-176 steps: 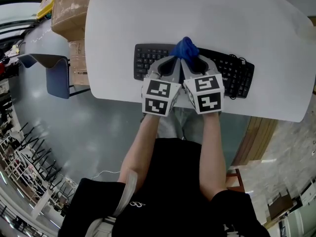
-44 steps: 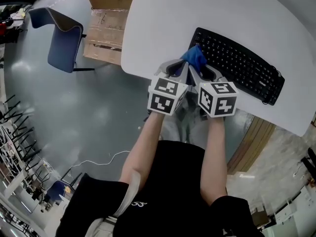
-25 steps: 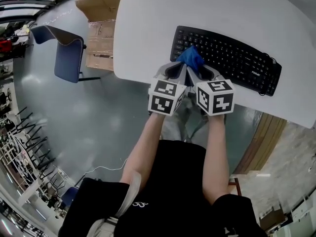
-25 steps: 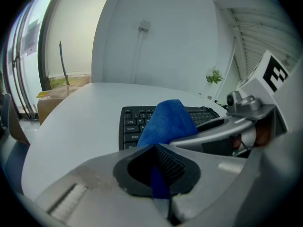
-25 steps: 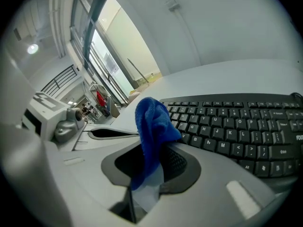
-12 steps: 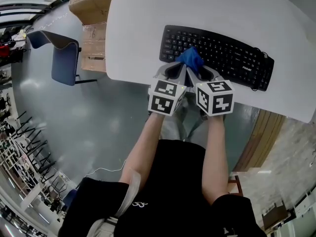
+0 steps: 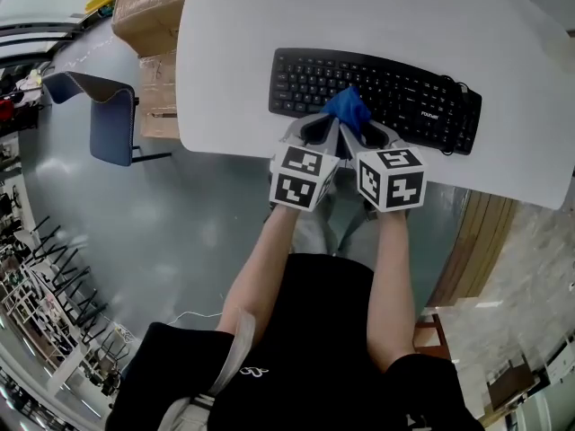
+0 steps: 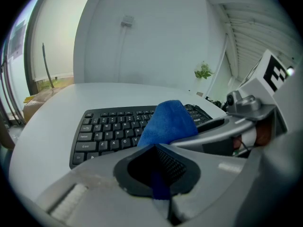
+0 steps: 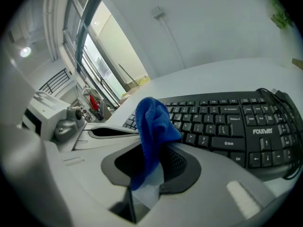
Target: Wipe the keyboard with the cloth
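Observation:
A black keyboard (image 7: 377,97) lies across the white table (image 7: 359,16), near its front edge. A bunched blue cloth (image 7: 349,108) rests on the keys at the keyboard's front middle. My left gripper (image 7: 325,135) and right gripper (image 7: 358,135) sit side by side, each shut on an end of that cloth. In the left gripper view the cloth (image 8: 166,123) rises from the jaws over the keyboard (image 8: 113,129). In the right gripper view the cloth (image 9: 150,126) hangs from the jaws before the keyboard (image 9: 227,126).
Cardboard boxes (image 7: 144,16) stand on the floor left of the table. A blue chair (image 7: 110,124) is further left. The keyboard's cable (image 7: 454,86) curls at its right end. The table's front edge runs just under the grippers.
The grippers and cloth have shifted right along the keyboard, from its left end towards its middle. Both stay shut on the cloth.

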The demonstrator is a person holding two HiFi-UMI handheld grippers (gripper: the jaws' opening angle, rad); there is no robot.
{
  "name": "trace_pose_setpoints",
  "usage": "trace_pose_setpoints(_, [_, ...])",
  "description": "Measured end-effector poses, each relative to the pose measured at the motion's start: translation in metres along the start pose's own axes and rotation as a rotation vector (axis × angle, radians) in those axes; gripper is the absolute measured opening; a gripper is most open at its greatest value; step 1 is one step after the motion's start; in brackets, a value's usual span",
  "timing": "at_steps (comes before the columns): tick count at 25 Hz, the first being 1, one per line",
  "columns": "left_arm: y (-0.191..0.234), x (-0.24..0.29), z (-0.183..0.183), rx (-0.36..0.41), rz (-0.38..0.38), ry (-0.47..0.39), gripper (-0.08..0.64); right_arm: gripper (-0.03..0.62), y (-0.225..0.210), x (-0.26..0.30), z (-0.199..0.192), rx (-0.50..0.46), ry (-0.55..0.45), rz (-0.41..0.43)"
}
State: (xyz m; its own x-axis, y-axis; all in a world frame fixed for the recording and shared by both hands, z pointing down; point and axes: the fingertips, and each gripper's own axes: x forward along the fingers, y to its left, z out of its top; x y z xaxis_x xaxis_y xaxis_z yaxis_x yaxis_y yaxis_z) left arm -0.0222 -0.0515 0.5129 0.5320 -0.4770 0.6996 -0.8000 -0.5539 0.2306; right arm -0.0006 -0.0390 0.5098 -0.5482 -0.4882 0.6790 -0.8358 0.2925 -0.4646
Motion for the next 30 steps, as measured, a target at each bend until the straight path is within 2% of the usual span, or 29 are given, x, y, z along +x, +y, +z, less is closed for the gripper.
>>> trace_pose_setpoints(30, [-0.095, 0.052, 0.016, 0.033, -0.116, -0.008, -0.011, 0.095, -0.083, -0.069, -0.011, 0.051, -0.024, -0.105])
